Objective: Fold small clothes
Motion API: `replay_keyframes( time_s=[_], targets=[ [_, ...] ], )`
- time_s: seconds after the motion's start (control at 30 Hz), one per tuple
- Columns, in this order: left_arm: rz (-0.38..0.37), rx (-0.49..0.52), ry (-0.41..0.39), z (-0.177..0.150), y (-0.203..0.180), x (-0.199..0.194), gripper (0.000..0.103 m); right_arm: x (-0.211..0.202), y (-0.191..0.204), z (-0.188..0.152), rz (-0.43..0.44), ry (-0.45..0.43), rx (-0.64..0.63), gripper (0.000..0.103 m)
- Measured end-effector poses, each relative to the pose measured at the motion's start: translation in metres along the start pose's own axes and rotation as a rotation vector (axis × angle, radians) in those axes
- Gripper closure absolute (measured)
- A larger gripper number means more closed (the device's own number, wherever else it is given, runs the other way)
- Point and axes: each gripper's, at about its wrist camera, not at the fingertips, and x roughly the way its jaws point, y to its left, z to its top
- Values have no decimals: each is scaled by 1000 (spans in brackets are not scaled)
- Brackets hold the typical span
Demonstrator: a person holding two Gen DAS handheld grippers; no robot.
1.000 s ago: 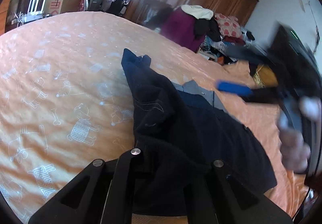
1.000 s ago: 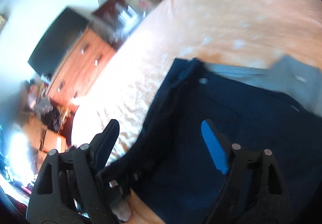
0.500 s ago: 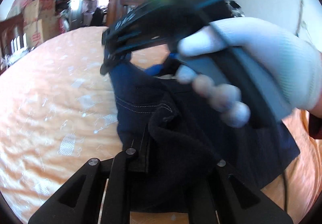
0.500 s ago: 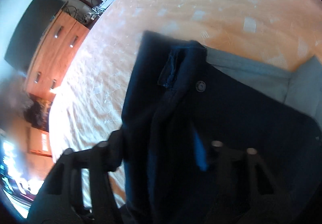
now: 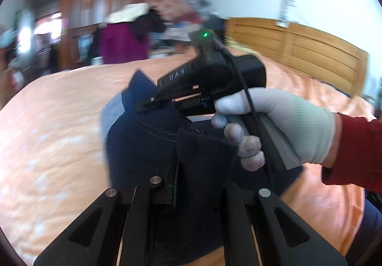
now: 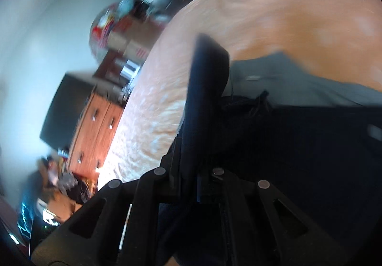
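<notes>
My right tongs [image 6: 203,170] have now clamped onto the dark jeans [image 5: 143,146] on the orange bed [image 5: 59,122], where a second ago they hung open. My left tongs [image 5: 200,184] stay pinched on another fold, so I judge both ends ready to fold.

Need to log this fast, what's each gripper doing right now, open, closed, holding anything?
Left gripper: closed on the dark navy garment.
Right gripper: closed on the same garment.

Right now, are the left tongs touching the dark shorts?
Touching. The left wrist view shows the left tongs shut on a fold of the shorts.
</notes>
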Motion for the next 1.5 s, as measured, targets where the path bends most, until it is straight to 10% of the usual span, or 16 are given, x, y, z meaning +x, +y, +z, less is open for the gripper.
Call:
replay_keyframes(
  time_s=[0.33,0.77,0.9,1.13,1.3,1.5],
  targets=[
    [-220,115,169,19,-114,107,94,-78,-113,-17,33,-68,194,96],
    [-252,175,340,-26,-168,187,85,-76,-200,-43,104,-58,349,97],
    [-247,186,339,-19,-167,170,84,-81,-200,-45,130,-41,380,89],
    [-208,150,249,-17,-121,59,66,-117,-153,-75,107,-14,324,36],
    [-56,94,191,-35,-74,-6,62,-140,-129,-105,52,17,272,34],
    [88,62,259,-57,-43,18,60,-143,-110,-132,58,43,272,32]
  ],
)
